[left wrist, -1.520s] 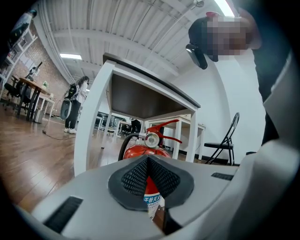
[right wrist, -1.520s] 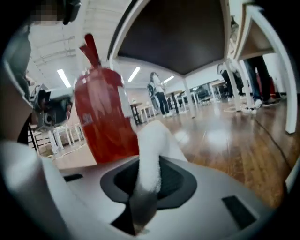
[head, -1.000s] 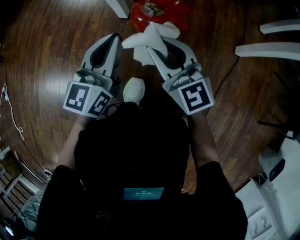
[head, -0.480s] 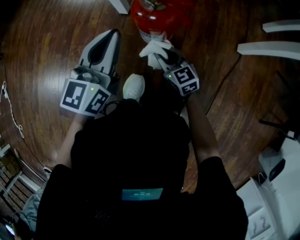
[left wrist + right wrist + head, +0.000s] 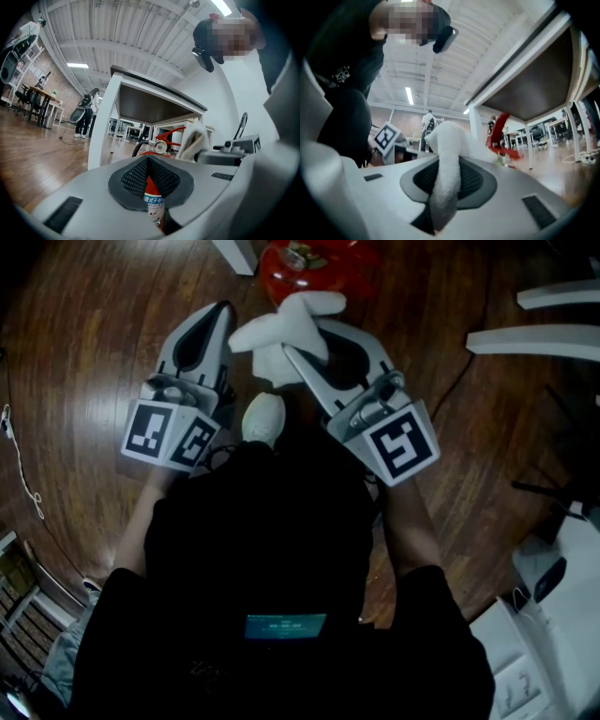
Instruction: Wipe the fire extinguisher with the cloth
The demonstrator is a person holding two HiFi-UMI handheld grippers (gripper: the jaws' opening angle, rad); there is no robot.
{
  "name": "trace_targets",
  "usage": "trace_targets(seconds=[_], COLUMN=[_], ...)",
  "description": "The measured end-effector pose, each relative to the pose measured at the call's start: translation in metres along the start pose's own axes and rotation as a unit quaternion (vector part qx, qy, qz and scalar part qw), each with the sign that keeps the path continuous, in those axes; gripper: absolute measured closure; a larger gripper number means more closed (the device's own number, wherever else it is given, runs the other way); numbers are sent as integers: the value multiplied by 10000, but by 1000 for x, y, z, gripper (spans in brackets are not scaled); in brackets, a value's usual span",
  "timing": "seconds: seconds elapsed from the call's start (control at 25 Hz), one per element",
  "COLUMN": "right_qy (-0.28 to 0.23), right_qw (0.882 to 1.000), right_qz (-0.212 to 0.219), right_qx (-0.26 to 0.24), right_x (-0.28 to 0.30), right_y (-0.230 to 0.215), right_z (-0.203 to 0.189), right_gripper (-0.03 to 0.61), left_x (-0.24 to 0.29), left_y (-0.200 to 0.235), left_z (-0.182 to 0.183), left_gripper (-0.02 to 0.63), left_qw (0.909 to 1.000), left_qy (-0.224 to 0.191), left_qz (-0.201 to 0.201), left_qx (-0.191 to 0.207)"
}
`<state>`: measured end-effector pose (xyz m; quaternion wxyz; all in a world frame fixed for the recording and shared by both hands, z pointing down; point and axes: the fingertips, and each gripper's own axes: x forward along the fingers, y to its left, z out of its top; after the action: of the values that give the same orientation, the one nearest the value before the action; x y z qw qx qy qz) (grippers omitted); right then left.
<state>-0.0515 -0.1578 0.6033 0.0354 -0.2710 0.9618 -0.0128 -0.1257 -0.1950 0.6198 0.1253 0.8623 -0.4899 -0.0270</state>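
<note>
The red fire extinguisher [image 5: 314,261] stands on the wood floor at the top of the head view. In the left gripper view its gauge and handle [image 5: 159,144] show just beyond the jaws, under a white table. The white cloth [image 5: 284,326] is bunched in my right gripper [image 5: 302,345], which is shut on it and held above the floor, short of the extinguisher. In the right gripper view the cloth [image 5: 446,159] sticks up between the pads, with the red handle [image 5: 502,133] behind. My left gripper [image 5: 223,311] hovers beside it, shut and holding nothing.
A white table leg [image 5: 234,251] rises left of the extinguisher. White bars [image 5: 530,338] lie on the floor at right, with a dark cable [image 5: 450,395] nearby. My white shoe [image 5: 262,416] is between the grippers. White gear [image 5: 553,634] sits at bottom right.
Half a second ago the right gripper held the cloth down by the extinguisher's top. It has since lifted back toward me with the cloth. The left gripper has barely moved.
</note>
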Motion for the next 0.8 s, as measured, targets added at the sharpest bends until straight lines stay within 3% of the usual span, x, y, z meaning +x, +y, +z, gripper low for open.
trace_targets(seconds=[0.08, 0.16, 0.32, 0.4, 0.64, 0.8], right_qy=[-195, -12, 568, 859, 1888, 2511], right_qw=[9990, 9984, 9975, 9948, 9788, 9624], right_qz=[178, 283, 241, 142, -1, -189], right_qx=[-353, -493, 334, 520, 792, 1018], right_x=[4, 20, 50, 54, 36, 17], right_y=[3, -1, 0, -1, -10, -15], right_z=[26, 15, -46, -76, -193, -249], right_gripper=[479, 479, 479, 479, 479, 479], left_x=[-2, -3, -11, -14, -13, -12], left_y=[2, 6, 23, 29, 17, 16], left_z=[0, 1, 3, 3, 1, -1], left_gripper=[614, 614, 614, 614, 614, 614], left_qw=[10000, 9999, 9984, 9978, 9993, 9994], left_qy=[-5, -32, -128, -156, -87, -86], left_qz=[26, 104, 539, 633, 361, 314], left_qx=[-17, -24, -62, -140, -23, -84])
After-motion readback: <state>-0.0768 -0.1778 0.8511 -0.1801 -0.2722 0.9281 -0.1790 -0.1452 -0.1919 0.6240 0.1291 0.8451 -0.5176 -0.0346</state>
